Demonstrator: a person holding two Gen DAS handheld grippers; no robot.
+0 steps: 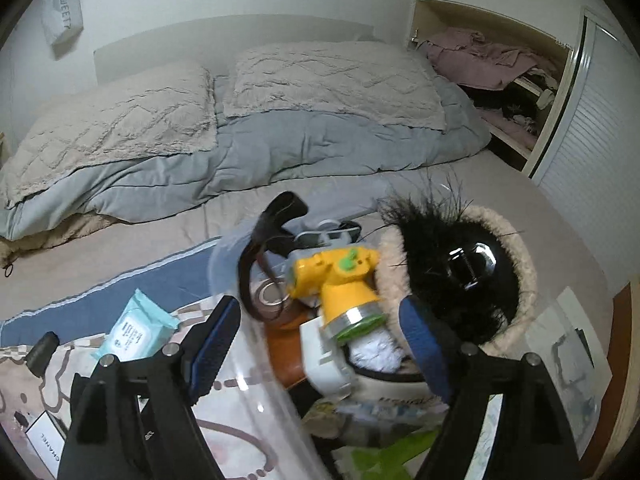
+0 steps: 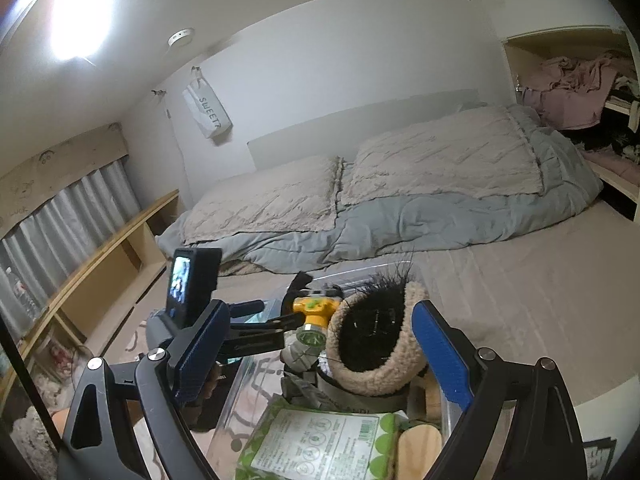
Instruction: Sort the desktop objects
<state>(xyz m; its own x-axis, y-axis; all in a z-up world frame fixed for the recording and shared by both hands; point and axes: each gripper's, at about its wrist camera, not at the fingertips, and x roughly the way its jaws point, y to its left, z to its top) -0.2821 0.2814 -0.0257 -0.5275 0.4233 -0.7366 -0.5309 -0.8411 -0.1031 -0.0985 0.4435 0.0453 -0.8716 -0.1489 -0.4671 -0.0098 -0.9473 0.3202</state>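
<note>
In a bedroom, before the bed, a clear plastic box collects the sorted things, and the yellow toy lies inside it between the spread left tongs, which pinch nothing, while the right tongs hang spread above the box, probably waiting.

Left tool and right tool, black angular frames, blue ribbed pads, silver screws

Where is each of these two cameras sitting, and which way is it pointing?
Left wrist view: rides the left hand-held gripper, tilted down at a yellow toy camera and fuzzy hat in a clear bin; its own open fingers show.
Right wrist view: rides the right hand-held gripper, facing the bed; its open fingers and the left hand-held gripper show.
Shared: toy camera, hat, bed.
</note>
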